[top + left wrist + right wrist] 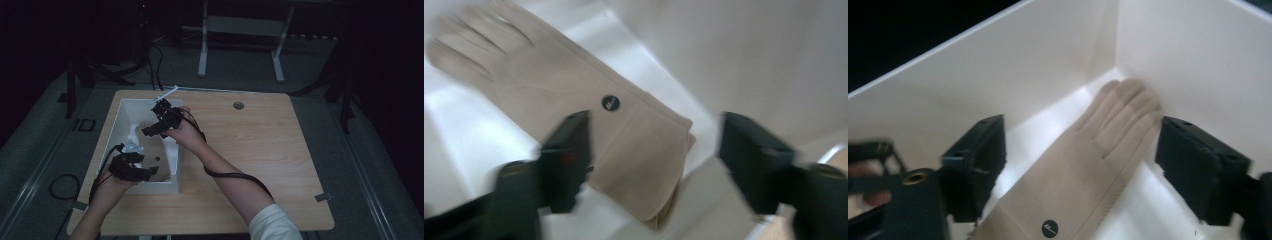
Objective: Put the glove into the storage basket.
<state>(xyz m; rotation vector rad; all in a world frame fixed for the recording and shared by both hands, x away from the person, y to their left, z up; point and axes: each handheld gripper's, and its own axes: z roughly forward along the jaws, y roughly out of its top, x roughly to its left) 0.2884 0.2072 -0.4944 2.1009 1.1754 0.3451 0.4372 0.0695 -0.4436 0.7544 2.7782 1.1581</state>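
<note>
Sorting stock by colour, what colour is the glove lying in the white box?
Beige glove, with a small round black badge; the right gripper view shows it best.

Two hand-held grippers, left [131, 169] and right [156, 126], over a white box [172, 167] on a wooden table [260, 150].

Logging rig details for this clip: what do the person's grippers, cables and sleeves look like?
Both the left gripper and the right gripper are black, with blocky, squared black jaws. A grey three-cornered plate sits on the left one. A black cable trails from the right gripper along the forearm; another leaves the left gripper. The right arm wears a white sleeve pushed up, forearm bare. No markings are legible.
</note>
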